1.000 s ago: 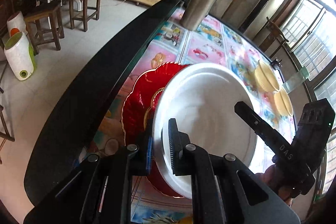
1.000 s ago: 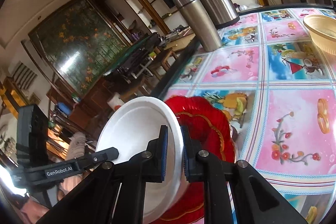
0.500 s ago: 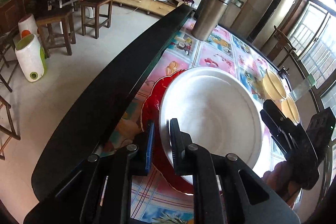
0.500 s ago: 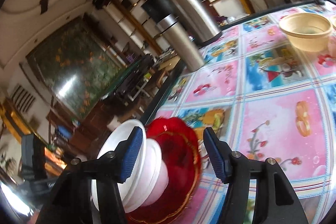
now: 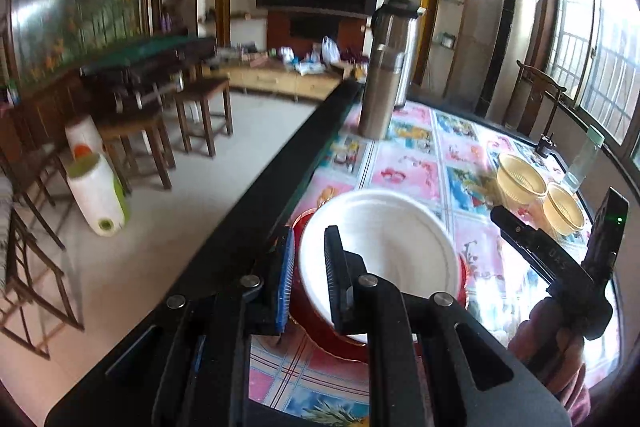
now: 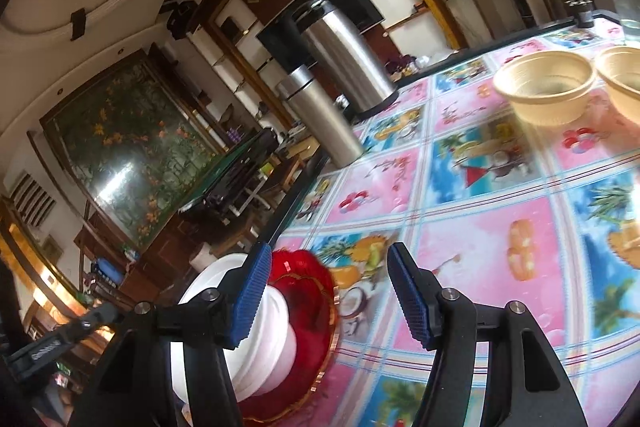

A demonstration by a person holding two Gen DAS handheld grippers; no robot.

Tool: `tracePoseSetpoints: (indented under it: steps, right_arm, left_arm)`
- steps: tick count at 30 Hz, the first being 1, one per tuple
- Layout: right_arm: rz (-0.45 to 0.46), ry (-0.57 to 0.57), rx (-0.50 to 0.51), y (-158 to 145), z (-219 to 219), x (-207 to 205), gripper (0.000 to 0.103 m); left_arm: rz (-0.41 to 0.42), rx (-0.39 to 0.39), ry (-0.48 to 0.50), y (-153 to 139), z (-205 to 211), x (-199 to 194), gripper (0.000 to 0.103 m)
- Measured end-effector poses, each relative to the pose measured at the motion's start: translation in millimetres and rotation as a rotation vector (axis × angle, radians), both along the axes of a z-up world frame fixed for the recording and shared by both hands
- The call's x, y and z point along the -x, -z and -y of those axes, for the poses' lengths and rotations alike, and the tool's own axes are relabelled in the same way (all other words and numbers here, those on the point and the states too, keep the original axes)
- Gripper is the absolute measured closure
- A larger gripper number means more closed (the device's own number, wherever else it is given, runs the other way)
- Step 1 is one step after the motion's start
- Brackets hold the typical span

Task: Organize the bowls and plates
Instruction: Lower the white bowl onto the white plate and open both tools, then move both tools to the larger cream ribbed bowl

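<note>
Two grippers: the left gripper [image 5: 310, 267] straddles the white bowl's [image 5: 384, 239] rim, slightly parted; the right gripper [image 6: 326, 297] is spread wide above the red plate [image 6: 310, 291].

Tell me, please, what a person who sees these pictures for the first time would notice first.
Most striking is the white bowl sitting on the red plate near the table's dark edge, with the left tongs straddling the bowl's rim. The right tongs stand wide open beside it. Farther along the bright cartoon tablecloth stand two steel flasks and two beige bowls.
</note>
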State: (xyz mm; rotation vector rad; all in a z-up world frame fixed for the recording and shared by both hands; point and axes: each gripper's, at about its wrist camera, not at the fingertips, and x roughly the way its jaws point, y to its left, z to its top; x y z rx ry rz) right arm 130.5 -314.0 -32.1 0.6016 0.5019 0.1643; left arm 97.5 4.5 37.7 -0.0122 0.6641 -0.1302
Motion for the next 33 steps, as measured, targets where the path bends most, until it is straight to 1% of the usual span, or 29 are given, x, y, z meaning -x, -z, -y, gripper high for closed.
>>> tracePoseSetpoints:
  steps: [1, 2, 3, 4, 7, 13, 14, 16, 19, 21, 22, 24, 26, 29, 31, 33]
  right_arm:
    - [0.005, 0.013, -0.006, -1, 7, 4, 0.038]
    - [0.009, 0.025, -0.012, -1, 13, 7, 0.038]
    - [0.013, 0.038, -0.018, -3, 20, 11, 0.038]
    - [0.016, 0.051, -0.025, -3, 27, 14, 0.038]
    - [0.028, 0.097, -0.049, -5, 51, 24, 0.038]
    - [0.054, 0.191, -0.085, -10, 99, 46, 0.035]
    - [0.059, 0.209, -0.078, -12, 105, 50, 0.034]
    - [0.070, 0.243, -0.046, -16, 117, 58, 0.034]
    - [0.085, 0.294, 0.030, -23, 133, 72, 0.032]
    - [0.093, 0.321, 0.067, -27, 148, 83, 0.030]
    - [0.095, 0.333, 0.073, -28, 156, 87, 0.029]
    - [0.097, 0.361, 0.062, -29, 173, 93, 0.027]
    - [0.094, 0.397, 0.037, -29, 195, 100, 0.027]
    - [0.095, 0.471, 0.003, -28, 226, 110, 0.027]
    - [0.096, 0.540, -0.006, -29, 252, 121, 0.027]
    - [0.092, 0.589, -0.018, -28, 273, 128, 0.027]
  left_arm:
    - [0.027, -0.012, 0.000, -6, 4, 5, 0.078]
    - [0.054, -0.023, 0.002, -11, 9, 11, 0.073]
    - [0.070, -0.029, 0.004, -14, 12, 14, 0.063]
    - [0.094, -0.037, 0.008, -19, 17, 19, 0.057]
    - [0.144, -0.068, 0.030, -30, 35, 30, 0.056]
    - [0.189, -0.111, 0.086, -43, 69, 44, 0.055]
    - [0.194, -0.118, 0.097, -45, 75, 46, 0.054]
    - [0.205, -0.129, 0.116, -48, 89, 50, 0.049]
    - [0.213, -0.139, 0.141, -50, 108, 53, 0.048]
    - [0.211, -0.144, 0.168, -50, 123, 54, 0.047]
    - [0.206, -0.151, 0.187, -48, 134, 53, 0.043]
    - [0.186, -0.156, 0.228, -43, 151, 50, 0.039]
    - [0.155, -0.165, 0.268, -35, 170, 51, 0.039]
    - [0.078, -0.181, 0.355, -13, 202, 48, 0.039]
    - [-0.011, -0.183, 0.422, 9, 225, 46, 0.039]
    - [-0.125, -0.179, 0.494, 35, 247, 44, 0.039]
